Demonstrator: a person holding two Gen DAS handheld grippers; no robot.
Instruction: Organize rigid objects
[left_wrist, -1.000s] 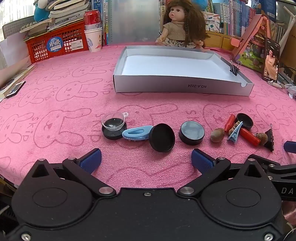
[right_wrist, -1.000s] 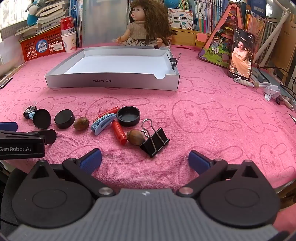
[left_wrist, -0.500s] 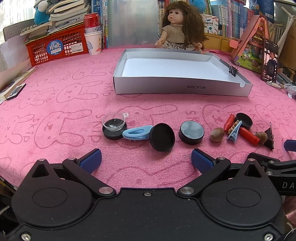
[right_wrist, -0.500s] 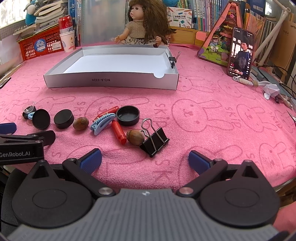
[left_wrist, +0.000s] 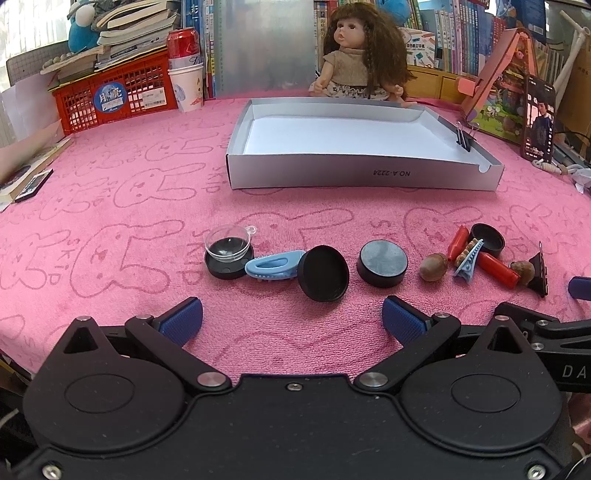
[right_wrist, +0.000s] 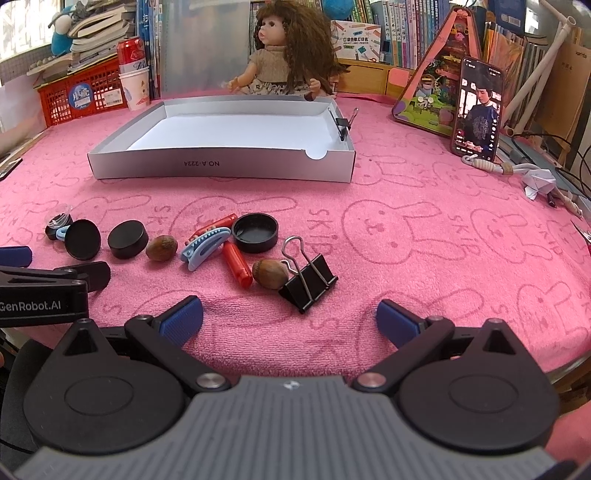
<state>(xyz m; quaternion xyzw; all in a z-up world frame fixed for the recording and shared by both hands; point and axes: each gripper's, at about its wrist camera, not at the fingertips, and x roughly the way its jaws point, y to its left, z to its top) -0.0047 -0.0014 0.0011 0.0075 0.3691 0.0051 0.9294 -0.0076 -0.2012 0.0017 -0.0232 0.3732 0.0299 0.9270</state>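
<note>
I take the curly-haired brown-haired doll in a beige dress (right_wrist: 286, 55) as my landmark, seated at the far edge of the pink rabbit-print towel cloth (right_wrist: 424, 236); left of the doll I see a white paper cup (left_wrist: 187, 86) with a red drink can (left_wrist: 181, 42) just behind it; further left sits a red plastic mesh basket (left_wrist: 114, 92) with stacked books (left_wrist: 125, 37) above it; right of the doll a black smartphone with a lit screen (right_wrist: 478, 109) stands propped upright beside a pink triangular picture stand (right_wrist: 439, 88).
</note>
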